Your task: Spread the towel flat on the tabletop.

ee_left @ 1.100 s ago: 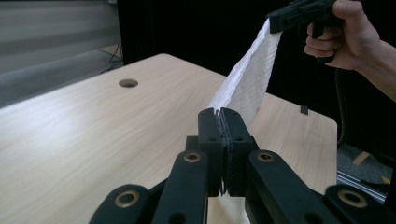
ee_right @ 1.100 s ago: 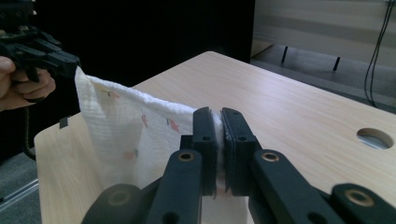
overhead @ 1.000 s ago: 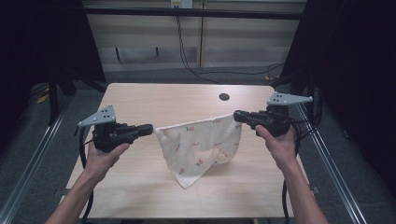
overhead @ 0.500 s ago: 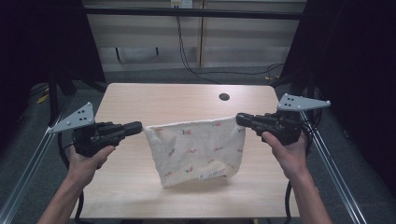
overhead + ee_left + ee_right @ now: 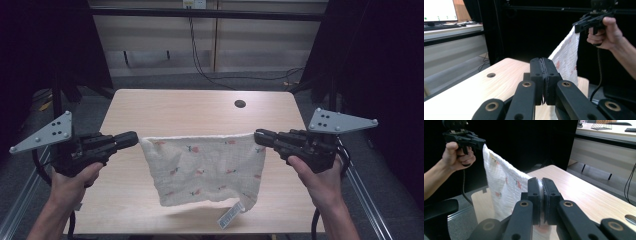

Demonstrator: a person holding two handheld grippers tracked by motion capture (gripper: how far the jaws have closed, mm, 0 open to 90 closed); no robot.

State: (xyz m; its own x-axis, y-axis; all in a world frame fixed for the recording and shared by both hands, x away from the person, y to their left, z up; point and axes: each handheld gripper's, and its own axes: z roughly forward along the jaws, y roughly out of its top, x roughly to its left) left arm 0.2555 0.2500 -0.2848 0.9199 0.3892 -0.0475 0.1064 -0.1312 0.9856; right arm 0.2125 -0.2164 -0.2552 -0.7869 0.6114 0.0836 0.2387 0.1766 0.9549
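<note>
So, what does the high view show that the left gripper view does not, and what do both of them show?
High view alone: the cloth's whole spread, hanging from its top edge, with a label at the lower edge, and both grey plates.

Left gripper view alone: the left tool's jaws from close up, pressed together on a cloth corner, and a monitor on a far desk.

Both: the wooden table with its round hole, and the right tool pinching the opposite corner.

Cloth [image 5: 205,167] label [image 5: 231,216] print too small to read.
</note>
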